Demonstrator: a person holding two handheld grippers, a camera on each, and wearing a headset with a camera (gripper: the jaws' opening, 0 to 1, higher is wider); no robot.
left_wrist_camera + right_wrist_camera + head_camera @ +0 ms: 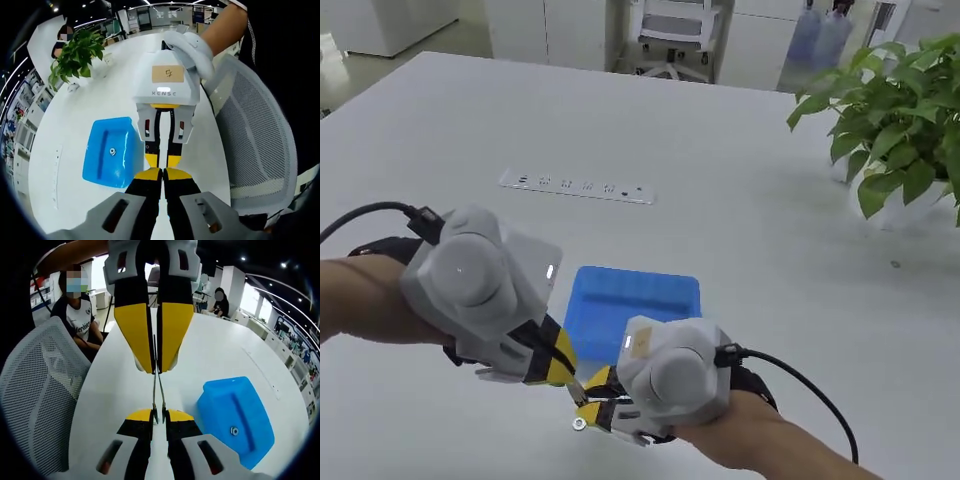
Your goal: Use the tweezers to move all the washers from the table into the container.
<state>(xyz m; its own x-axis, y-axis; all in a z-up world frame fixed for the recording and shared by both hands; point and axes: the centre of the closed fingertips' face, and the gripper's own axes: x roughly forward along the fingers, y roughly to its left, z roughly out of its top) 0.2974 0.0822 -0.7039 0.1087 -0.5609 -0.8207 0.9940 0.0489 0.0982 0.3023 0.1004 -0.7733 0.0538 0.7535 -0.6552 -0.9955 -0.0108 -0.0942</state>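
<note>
My two grippers meet tip to tip near the table's front edge, the left gripper (565, 368) (156, 367) facing the right gripper (598, 385) (163, 161). Thin metal tweezers (158, 390) (580, 390) run between them, and both pairs of yellow jaws are shut on them. Just beyond the grippers stands the blue container (635, 300) (112, 150) (237, 420) with one washer (112, 151) (234, 430) inside. Another washer (580, 424) lies on the white table right below the tweezers.
A white power strip (575, 187) lies beyond the container and a potted plant (895, 130) stands at the far right. A mesh chair (255, 135) (40, 390) sits at the table's near edge. A seated person (80, 315) is behind it.
</note>
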